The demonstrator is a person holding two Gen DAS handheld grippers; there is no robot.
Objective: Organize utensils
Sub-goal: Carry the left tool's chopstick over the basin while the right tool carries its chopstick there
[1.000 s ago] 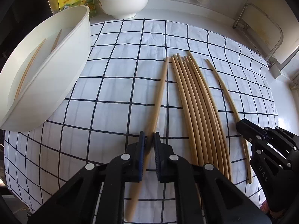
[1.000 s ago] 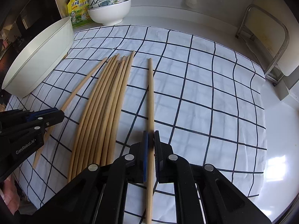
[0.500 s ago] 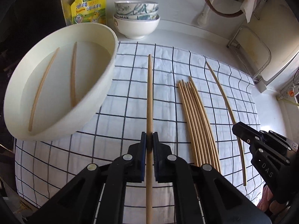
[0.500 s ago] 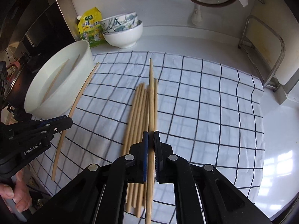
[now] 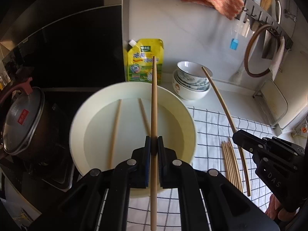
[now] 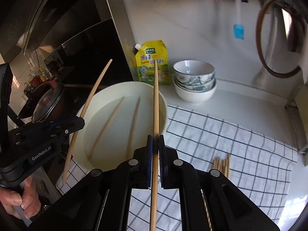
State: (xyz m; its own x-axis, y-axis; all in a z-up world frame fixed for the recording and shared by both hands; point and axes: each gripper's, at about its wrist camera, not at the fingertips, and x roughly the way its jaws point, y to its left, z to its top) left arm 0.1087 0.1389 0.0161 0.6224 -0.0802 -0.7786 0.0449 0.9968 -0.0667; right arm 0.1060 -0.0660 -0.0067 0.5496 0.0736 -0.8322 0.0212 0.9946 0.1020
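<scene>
My left gripper (image 5: 153, 144) is shut on a wooden chopstick (image 5: 154, 104) and holds it in the air over the large white basin (image 5: 188, 123). My right gripper (image 6: 155, 144) is shut on another chopstick (image 6: 156, 100), also raised near the basin (image 6: 163, 104). Two chopsticks (image 5: 115, 130) lie inside the basin. A bundle of several chopsticks (image 5: 231, 163) lies on the checked cloth (image 5: 215, 123). The right gripper (image 5: 269, 154) with its chopstick (image 5: 221, 100) shows in the left wrist view; the left gripper (image 6: 48, 130) with its chopstick (image 6: 90, 100) shows in the right wrist view.
A pot with a glass lid (image 5: 21, 121) sits on the stove at the left. Stacked bowls (image 5: 192, 84) and a yellow pouch (image 5: 144, 61) stand behind the basin by the wall. A dish rack (image 5: 273, 104) stands at the right. Towel and tools hang above.
Both grippers have lifted their chopsticks off the cloth and moved left and up toward the basin. The bundle stays on the cloth.
</scene>
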